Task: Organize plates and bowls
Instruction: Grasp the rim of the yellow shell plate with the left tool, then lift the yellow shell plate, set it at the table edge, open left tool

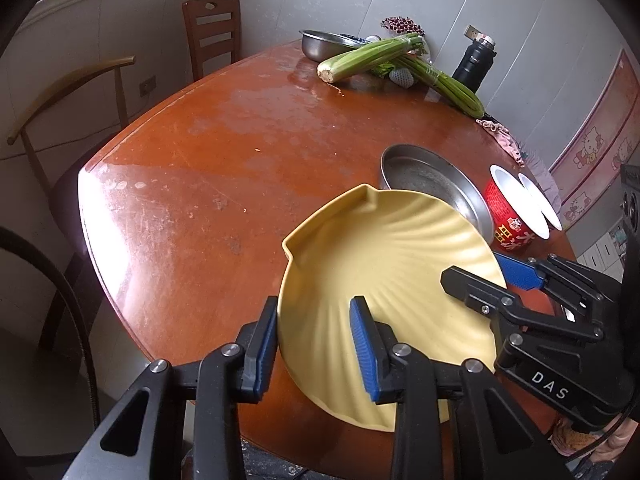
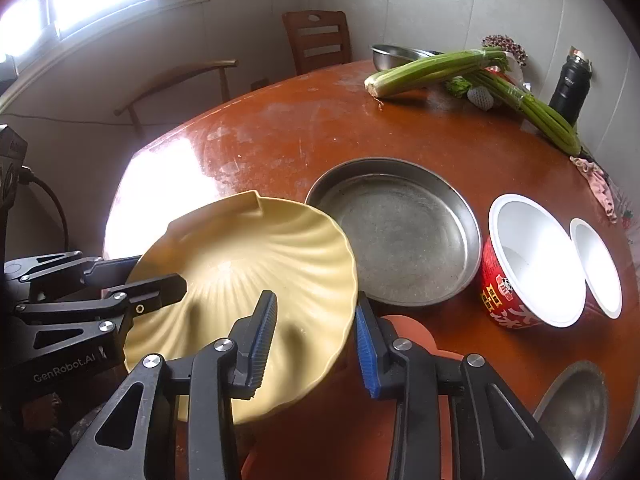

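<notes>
Yellow shell plate (image 2: 248,264) is clamped at opposite rims by left gripper (image 1: 316,344) and right gripper (image 2: 316,344), but steel pan (image 2: 396,232), red cups (image 2: 532,264) remain unstacked, so sorting seems barely begun.

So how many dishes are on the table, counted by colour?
Yellow: 1, the plate that the left gripper and right gripper each clamp by the rim.
Silver: 3, the pan, the far bowl and a near dish.
Red: 2, the cups.
Total: 6
</notes>
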The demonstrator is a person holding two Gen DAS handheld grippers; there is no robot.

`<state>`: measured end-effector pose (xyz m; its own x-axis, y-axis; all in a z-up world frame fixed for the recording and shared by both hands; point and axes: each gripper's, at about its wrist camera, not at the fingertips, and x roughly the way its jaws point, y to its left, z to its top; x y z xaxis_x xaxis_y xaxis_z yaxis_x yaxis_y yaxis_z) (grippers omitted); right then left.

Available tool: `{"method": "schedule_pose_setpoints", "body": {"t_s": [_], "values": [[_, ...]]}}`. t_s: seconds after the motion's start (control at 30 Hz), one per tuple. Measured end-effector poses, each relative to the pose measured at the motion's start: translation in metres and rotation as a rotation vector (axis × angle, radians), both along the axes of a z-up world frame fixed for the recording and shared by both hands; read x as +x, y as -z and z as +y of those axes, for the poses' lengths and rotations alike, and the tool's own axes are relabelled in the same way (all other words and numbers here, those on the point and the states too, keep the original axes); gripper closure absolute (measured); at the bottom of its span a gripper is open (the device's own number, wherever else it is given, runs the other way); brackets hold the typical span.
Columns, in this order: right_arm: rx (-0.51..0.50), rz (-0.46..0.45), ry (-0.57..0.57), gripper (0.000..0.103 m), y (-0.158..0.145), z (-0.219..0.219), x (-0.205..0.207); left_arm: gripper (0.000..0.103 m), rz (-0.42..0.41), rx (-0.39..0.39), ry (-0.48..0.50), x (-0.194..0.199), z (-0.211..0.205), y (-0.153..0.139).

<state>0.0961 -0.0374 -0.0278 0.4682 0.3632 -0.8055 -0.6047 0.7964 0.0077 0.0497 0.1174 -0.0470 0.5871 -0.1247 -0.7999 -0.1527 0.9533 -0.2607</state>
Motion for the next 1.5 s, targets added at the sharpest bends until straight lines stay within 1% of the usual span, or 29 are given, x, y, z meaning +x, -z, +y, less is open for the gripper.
{"method": "schedule_pose_setpoints", "body": {"t_s": [0.17,0.33,0.5,0.67,0.8,0.9,1.13,1.2,1.5], "values": [[0.015,0.011,0.006,0.064,-0.004,0.002,-0.005,0.068,-0.002,-0.020,-0.019,0.002,0.009,-0.001],[0.024,0.003,0.010,0.064,-0.015,0.015,-0.005,0.068,-0.024,-0.031,-0.042,0.007,0.027,-0.012],[0.038,0.011,0.009,0.064,-0.027,0.039,0.006,0.068,-0.063,-0.011,-0.077,0.016,0.055,-0.027],[0.073,0.024,0.008,0.064,-0.031,0.066,0.016,0.068,-0.081,0.020,-0.116,0.034,0.081,-0.034],[0.073,0.043,0.029,0.064,-0.025,0.082,0.027,0.068,-0.073,0.026,-0.106,0.052,0.096,-0.027],[0.066,0.061,0.040,0.064,-0.018,0.090,0.034,0.068,-0.049,0.023,-0.097,0.066,0.103,-0.017],[0.052,0.111,0.055,0.064,-0.003,0.099,0.046,0.068,-0.005,0.033,-0.088,0.091,0.110,0.004],[0.053,0.123,0.051,0.064,0.000,0.099,0.046,0.068,-0.014,0.049,-0.088,0.092,0.109,0.003],[0.044,0.167,0.034,0.062,0.008,0.098,0.042,0.068,-0.021,0.041,-0.092,0.099,0.110,0.001]]}}
